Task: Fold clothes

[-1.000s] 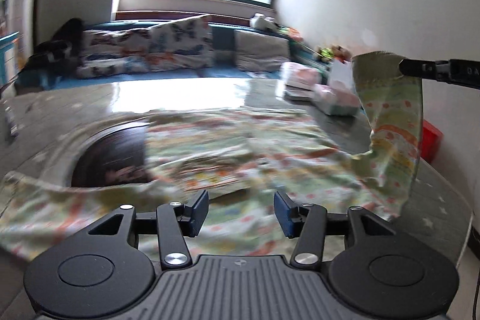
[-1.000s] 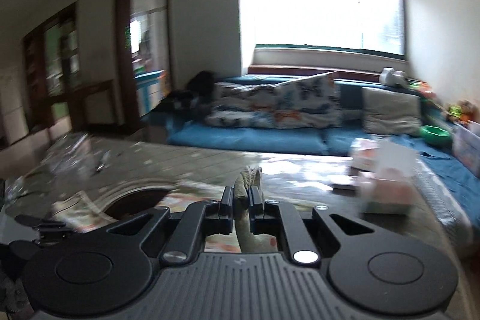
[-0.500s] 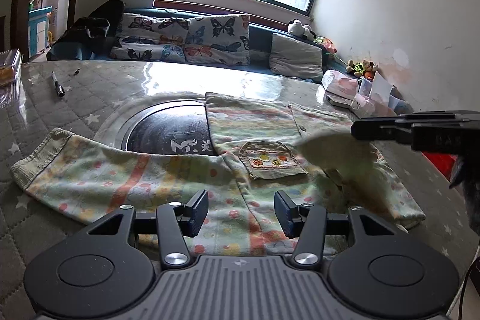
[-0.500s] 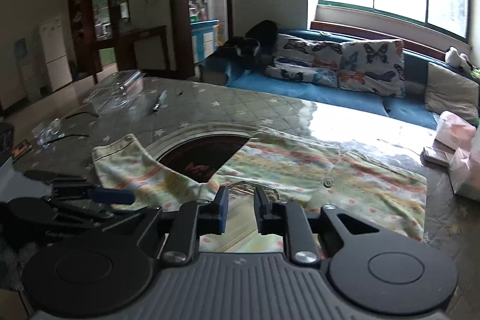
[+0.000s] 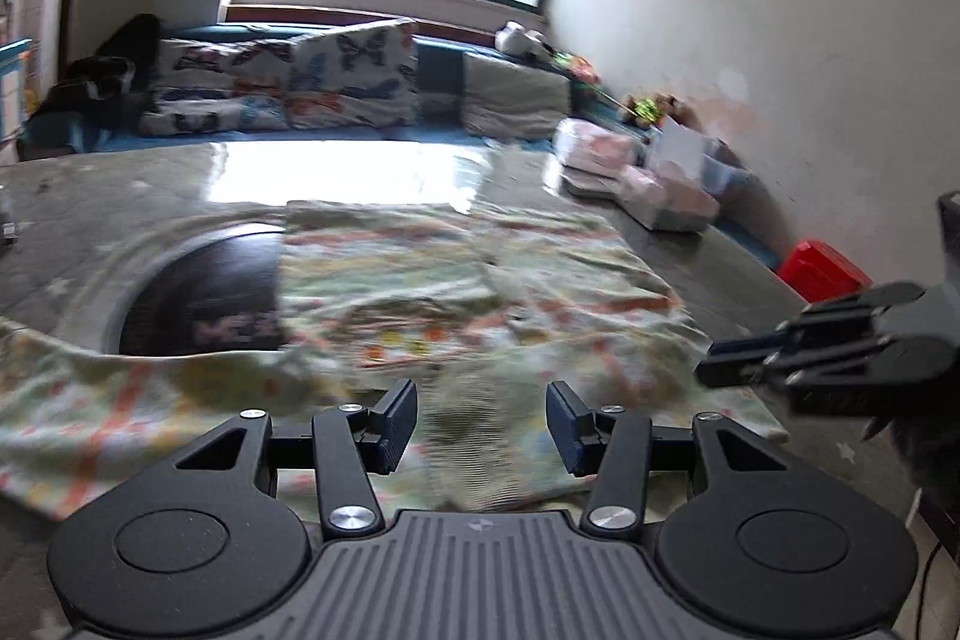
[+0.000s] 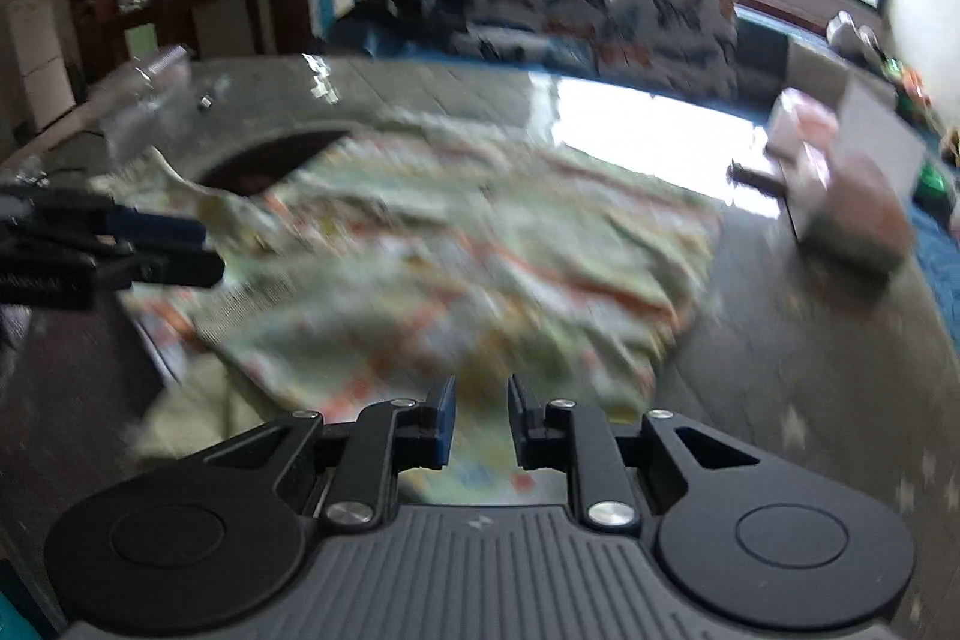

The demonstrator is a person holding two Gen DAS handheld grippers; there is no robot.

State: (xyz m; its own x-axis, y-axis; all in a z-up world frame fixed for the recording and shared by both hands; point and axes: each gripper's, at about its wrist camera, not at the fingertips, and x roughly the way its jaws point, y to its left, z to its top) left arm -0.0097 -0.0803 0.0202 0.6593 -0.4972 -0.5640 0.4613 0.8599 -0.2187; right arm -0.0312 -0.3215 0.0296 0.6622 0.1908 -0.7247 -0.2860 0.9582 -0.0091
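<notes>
A pale green patterned shirt (image 5: 420, 304) with orange stripes lies spread on the grey table (image 5: 90, 232), its right sleeve folded in over the body; it also shows in the right wrist view (image 6: 456, 268). My left gripper (image 5: 482, 427) is open and empty, low over the shirt's near hem. My right gripper (image 6: 479, 421) is open with a narrow gap and empty, above the shirt's right near part. It shows at the right in the left wrist view (image 5: 738, 358). The left gripper's fingers (image 6: 156, 244) show at the left in the right wrist view. Both views are blurred.
A dark round inset (image 5: 204, 304) sits in the table under the shirt's left part. Tissue packs and boxes (image 5: 654, 184) stand at the table's far right. A red bin (image 5: 822, 268) is beyond the right edge. A blue sofa with cushions (image 5: 288, 94) is behind.
My right gripper let go of the sleeve it carried over the shirt and opened a little; the sleeve now lies folded on the body. Both grippers have dropped lower near the hem.
</notes>
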